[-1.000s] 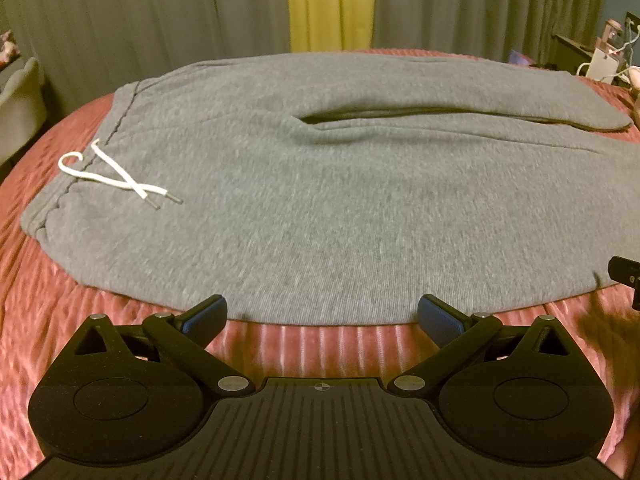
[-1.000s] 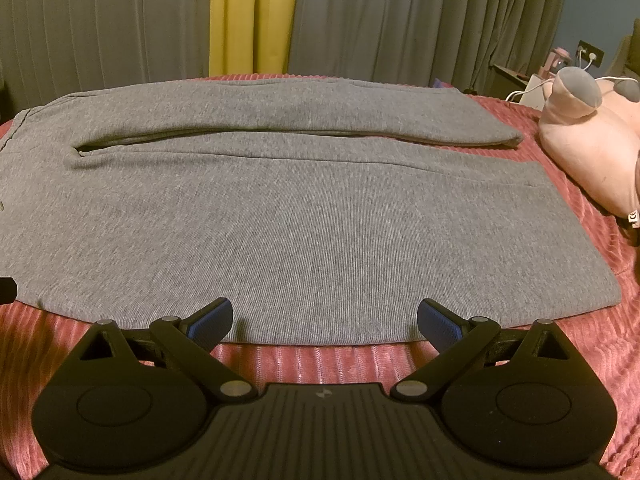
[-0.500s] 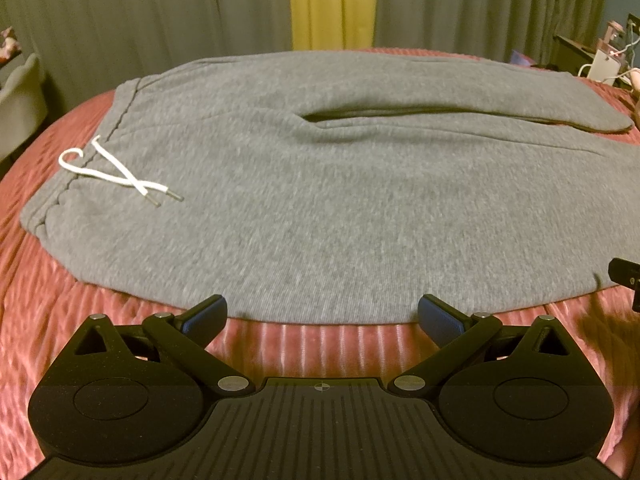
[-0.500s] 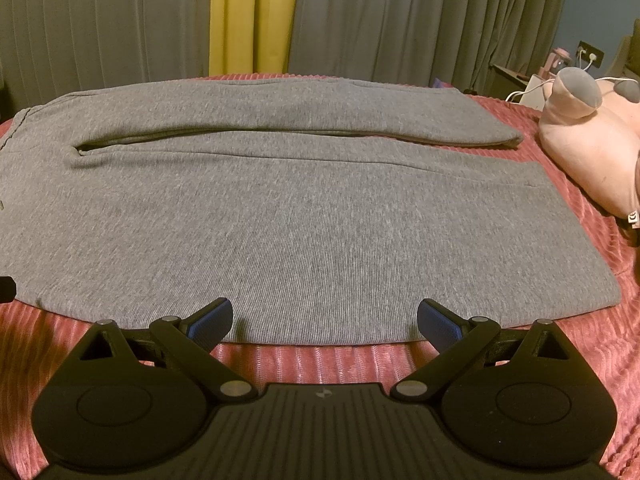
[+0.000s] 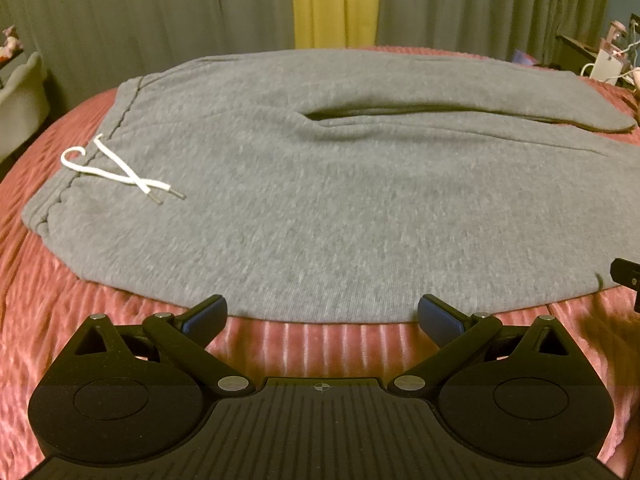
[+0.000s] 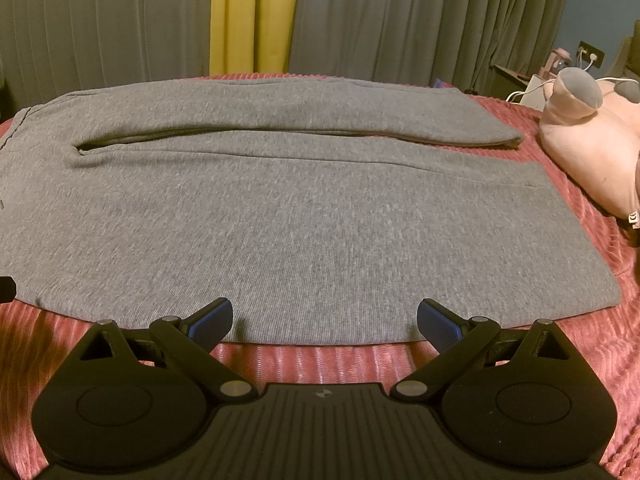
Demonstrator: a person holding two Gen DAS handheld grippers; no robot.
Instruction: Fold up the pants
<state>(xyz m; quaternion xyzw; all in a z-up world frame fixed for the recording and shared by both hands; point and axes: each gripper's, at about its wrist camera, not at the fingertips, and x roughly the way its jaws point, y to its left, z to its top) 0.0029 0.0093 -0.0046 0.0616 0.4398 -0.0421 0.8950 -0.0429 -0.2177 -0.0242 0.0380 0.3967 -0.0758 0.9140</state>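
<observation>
Nothing has visibly shifted since a second ago: both left tongs (image 5: 322,314) and right tongs (image 6: 325,318) hang spread wide, empty, at the near edge of the grey sweatpants (image 5: 340,200) (white drawstring (image 5: 116,170) at left), flat on the pink bedspread (image 5: 40,300).

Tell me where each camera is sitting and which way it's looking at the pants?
Left wrist: on the left gripper, low at the near edge of the gray pants, facing their waistband end with the white drawstring; its open fingers show.
Right wrist: on the right gripper, also at the near edge, facing the leg end beside a pink plush toy; its open fingers show.
Shared: the pants, red bedspread, yellow curtain.
</observation>
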